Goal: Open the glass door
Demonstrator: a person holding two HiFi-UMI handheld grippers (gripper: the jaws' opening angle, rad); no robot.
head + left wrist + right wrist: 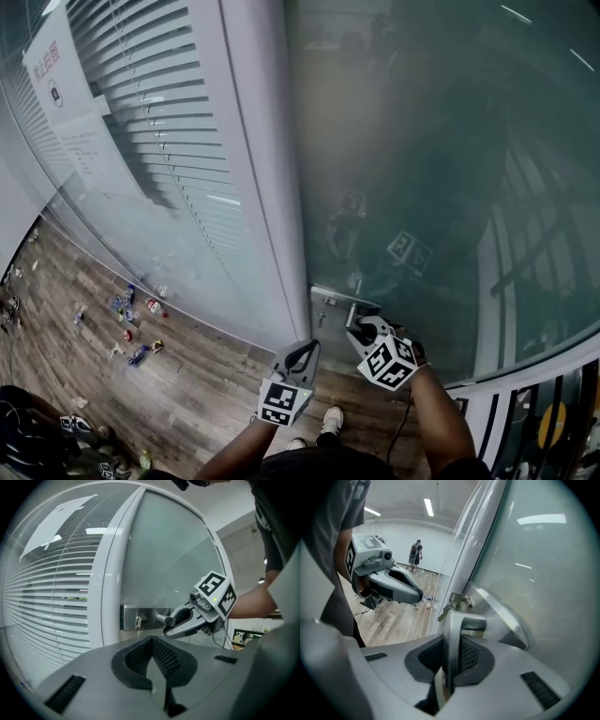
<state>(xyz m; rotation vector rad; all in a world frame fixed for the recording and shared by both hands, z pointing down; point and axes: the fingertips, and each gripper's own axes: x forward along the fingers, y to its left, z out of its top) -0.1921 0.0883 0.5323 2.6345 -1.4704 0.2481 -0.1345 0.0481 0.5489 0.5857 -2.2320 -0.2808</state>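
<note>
At the far left, behind the glass wall, I see white blinds (169, 122) with the slats closed. Below them is the wooden floor (197, 384), and some small coloured things (133, 323) lie on it close to the wall; I cannot tell what they are. Next to the right stands the white frame (267, 187), which runs along the edge of the glass door (441, 169).

My left gripper (305, 347) is low in the head view, just beside the frame. Its fingers are together and they hold nothing. It points toward the door but does not touch it.

To the right of it, at the door's edge beside the frame, is the metal lock plate (328, 298), with a key (138, 622) hanging in the lock. The lever handle (162, 618) comes out of this plate. My right gripper (362, 328) is on this handle: its two fingers are clamped on the lever, one on each side, and the gripper is tilted downward. The door itself fills the right side, greenish and reflecting both grippers, and it stands shut against the frame.
</note>
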